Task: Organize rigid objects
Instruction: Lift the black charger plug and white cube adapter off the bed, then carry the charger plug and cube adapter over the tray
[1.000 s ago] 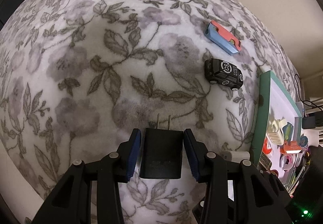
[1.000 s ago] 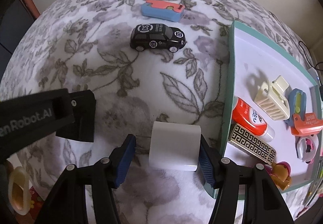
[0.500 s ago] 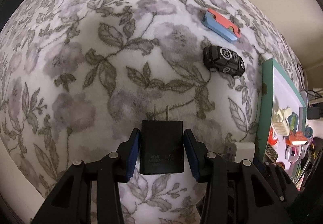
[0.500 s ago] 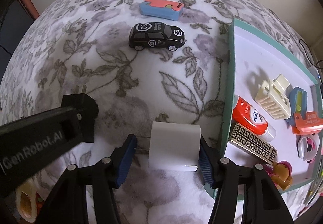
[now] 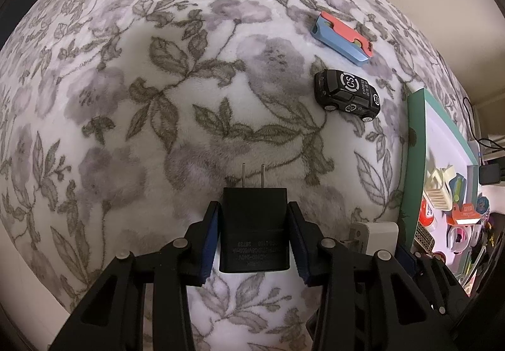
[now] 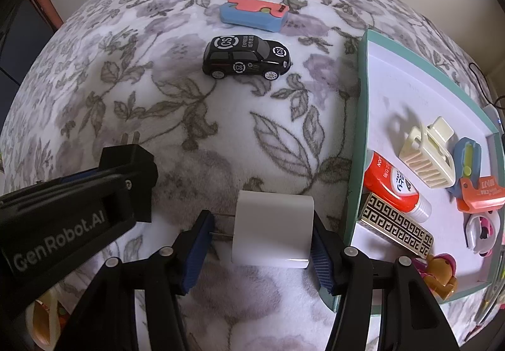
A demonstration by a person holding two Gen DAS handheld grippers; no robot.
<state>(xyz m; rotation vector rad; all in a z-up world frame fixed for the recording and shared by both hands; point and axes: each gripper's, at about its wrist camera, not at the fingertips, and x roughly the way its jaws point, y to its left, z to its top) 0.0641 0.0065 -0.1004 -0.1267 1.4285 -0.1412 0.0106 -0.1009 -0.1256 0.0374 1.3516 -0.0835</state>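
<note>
While both grippers point steeply down at the floral blanket [image 5: 132, 104], each has a charger between its pads. The left gripper [image 5: 254, 239] is closing on the black charger [image 5: 255, 231], blue pads against both sides, prongs pointing away from the camera. The right gripper [image 6: 258, 242] holds the white charger [image 6: 273, 232]: the right pad presses its flat side, and the left pad meets the tips of its two prongs (the body itself stands clear of that pad). The white charger sits just beside the teal rim of the tray [image 6: 363, 117]. Farther out on the blanket, the black toy car [image 6: 246, 57] lies near the red-and-blue block [image 6: 254, 14], apart from it. Inside the tray lie a cream hair clip [image 6: 426, 158], a red tube [image 6: 391, 183] and a patterned box [image 6: 396, 224].
</note>
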